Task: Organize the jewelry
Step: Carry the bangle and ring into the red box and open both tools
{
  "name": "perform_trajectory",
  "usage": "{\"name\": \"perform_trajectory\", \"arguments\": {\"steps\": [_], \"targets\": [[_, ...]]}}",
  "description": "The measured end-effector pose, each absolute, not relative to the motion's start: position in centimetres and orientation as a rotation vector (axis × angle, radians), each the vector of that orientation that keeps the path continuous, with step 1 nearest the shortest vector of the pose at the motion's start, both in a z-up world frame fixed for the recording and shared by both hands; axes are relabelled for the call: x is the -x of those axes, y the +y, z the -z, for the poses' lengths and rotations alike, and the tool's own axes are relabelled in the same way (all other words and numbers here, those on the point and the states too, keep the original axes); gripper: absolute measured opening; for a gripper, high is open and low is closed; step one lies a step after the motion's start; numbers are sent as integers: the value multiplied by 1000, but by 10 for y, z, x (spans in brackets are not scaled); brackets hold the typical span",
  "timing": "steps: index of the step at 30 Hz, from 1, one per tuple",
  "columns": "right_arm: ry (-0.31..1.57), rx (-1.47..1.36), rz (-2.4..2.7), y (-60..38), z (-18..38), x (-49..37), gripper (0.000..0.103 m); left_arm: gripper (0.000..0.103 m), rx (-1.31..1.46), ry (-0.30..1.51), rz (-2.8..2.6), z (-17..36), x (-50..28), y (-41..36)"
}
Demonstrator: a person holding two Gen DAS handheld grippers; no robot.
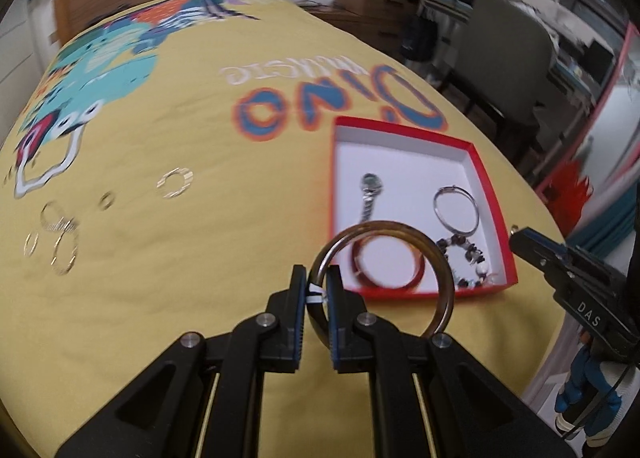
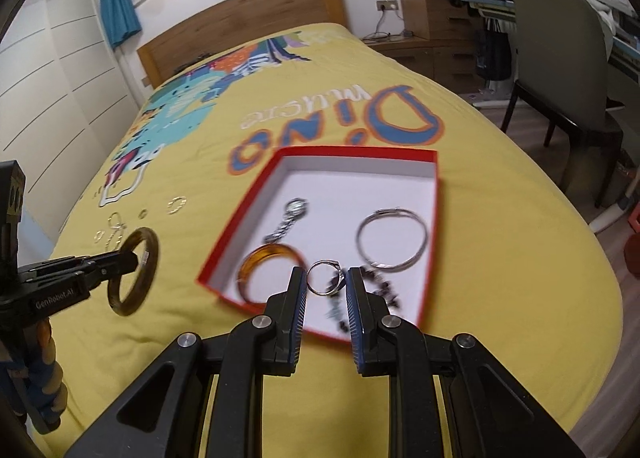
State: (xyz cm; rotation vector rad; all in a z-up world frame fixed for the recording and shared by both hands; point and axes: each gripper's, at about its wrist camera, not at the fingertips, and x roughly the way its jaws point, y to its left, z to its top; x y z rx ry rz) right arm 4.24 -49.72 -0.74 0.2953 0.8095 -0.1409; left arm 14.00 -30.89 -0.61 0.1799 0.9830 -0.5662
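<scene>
Holding a silver ring [image 2: 325, 277], right gripper [image 2: 327, 282] hangs over the red box's [image 2: 236, 236] near edge, nearer than left gripper [image 1: 317, 282] clamping the brown bangle [image 1: 440, 270].

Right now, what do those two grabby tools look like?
Both are black plastic with silver round screws at the joints. The left gripper and the right gripper each have two flat fingers with ribbed blue pads on the inside. From the side, one has white letters reading GenRobot.AI, the other DAS. Blue handles hang underneath.

I'm seeing the yellow dinosaur-print bedspread [image 2: 500, 242] carrying a red box [image 2: 256, 202] lying just ahead of my right gripper [image 2: 326, 290].
</scene>
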Motion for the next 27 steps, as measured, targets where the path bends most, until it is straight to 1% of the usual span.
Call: {"name": "perform_trajectory", "arguments": {"steps": [4,11,21,27], "targets": [[826,-296,142,-515,16,-59,20,9,-227,993,563,19,-154,-345],[882,-271,128,-533,35,-91,20,9,-301,1039,513,54,-184,-381],[977,-202,106,-539,64,-124,20,10,-330,1072,506,80,-199,-400],[1017,-88,118,-528,70,-134,20,11,-335,1089,496,85,-202,-402]]}}
